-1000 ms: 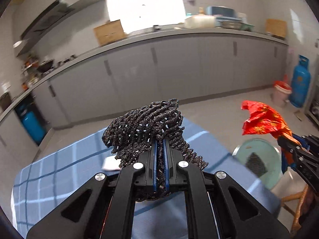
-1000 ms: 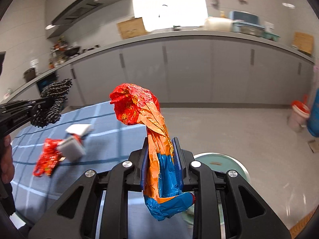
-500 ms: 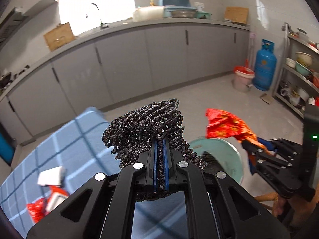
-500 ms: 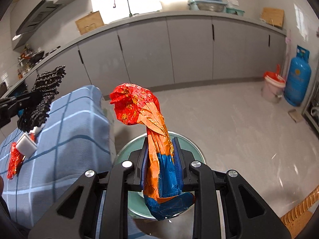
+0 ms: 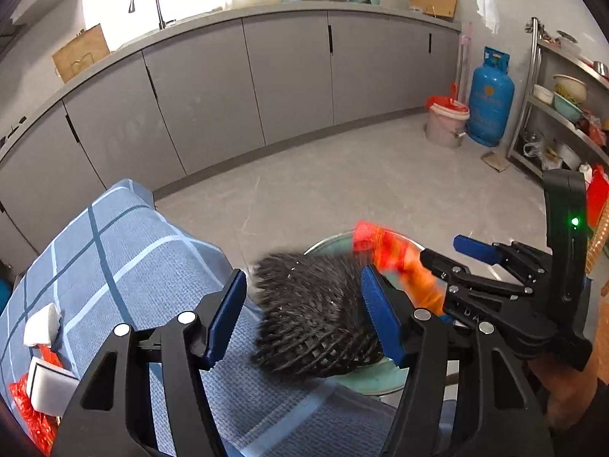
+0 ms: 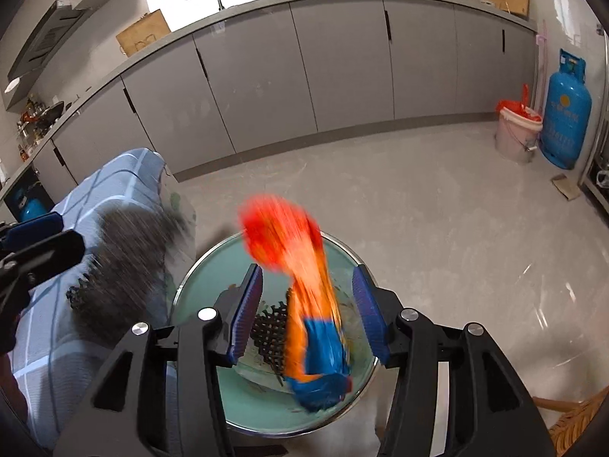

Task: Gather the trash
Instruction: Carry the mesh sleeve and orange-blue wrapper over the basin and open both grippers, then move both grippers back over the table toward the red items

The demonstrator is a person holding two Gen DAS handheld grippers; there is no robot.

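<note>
My left gripper is open; a black mesh net, blurred, falls between its jaws toward the green bin. My right gripper is open above the green bin; a red, orange and blue wrapper, blurred, drops between its jaws into it. A piece of black mesh lies inside the bin. The net also shows in the right wrist view, and the wrapper in the left wrist view.
A table with a blue checked cloth stands left of the bin, with white foam pieces and a red wrapper on it. Grey cabinets, a blue gas cylinder and a pink bucket stand beyond.
Both grippers swung right from the table to over the bin and opened. The black net and the orange wrapper have left the jaws and are falling.
</note>
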